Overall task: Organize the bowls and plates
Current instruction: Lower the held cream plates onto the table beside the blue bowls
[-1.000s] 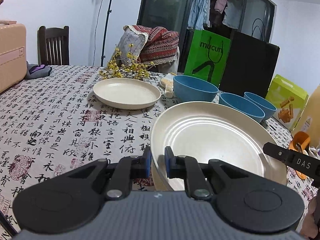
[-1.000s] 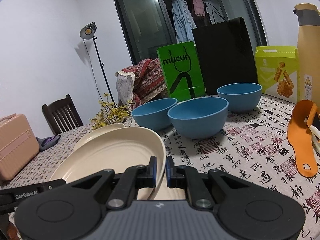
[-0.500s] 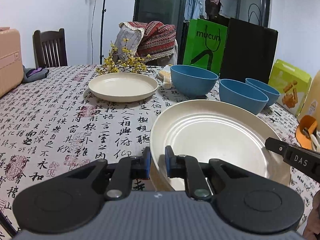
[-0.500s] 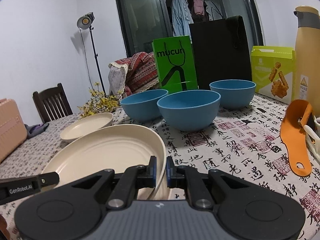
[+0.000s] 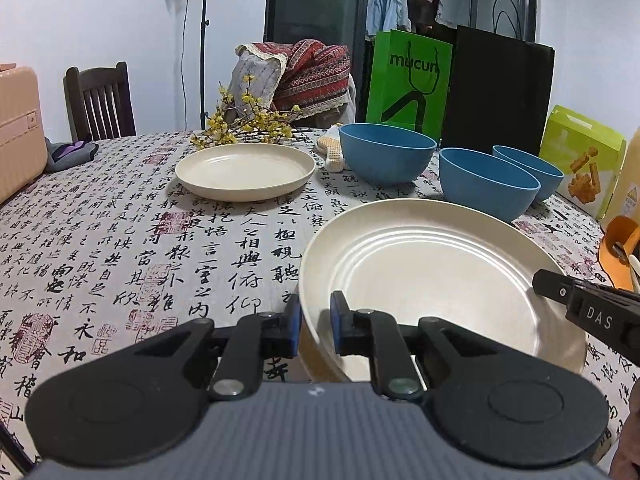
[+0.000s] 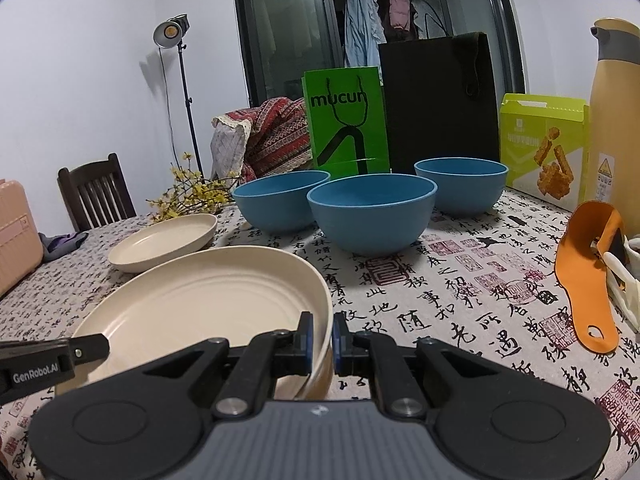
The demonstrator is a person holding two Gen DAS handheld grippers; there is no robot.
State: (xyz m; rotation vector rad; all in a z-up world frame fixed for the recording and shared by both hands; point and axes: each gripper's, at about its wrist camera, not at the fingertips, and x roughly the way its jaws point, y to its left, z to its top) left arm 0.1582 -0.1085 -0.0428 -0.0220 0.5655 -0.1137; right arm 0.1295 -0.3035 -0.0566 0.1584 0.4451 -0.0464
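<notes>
A large cream plate (image 5: pixel 436 276) (image 6: pixel 200 312) is held between both grippers just above the table. My left gripper (image 5: pixel 315 330) is shut on its left rim, and my right gripper (image 6: pixel 322 340) is shut on its right rim. Each gripper's tip shows in the other's view. A second cream plate (image 5: pixel 245 170) (image 6: pixel 164 242) lies farther back on the left. Three blue bowls (image 6: pixel 371 212) (image 5: pixel 387 152) stand in a cluster behind the held plate.
The table (image 5: pixel 100 240) has a calligraphy-print cloth. A green bag (image 6: pixel 346 120), a black bag (image 6: pixel 440 100) and a green box (image 6: pixel 544 144) stand at the back. An orange tool (image 6: pixel 588 272) and a tan flask (image 6: pixel 616 120) are on the right; yellow flowers (image 5: pixel 244 124) and a pink case (image 5: pixel 18 128) on the left.
Both views have levelled out as the grippers rolled slightly with the plate. The held plate now sits flatter. Nothing else on the table moved.
</notes>
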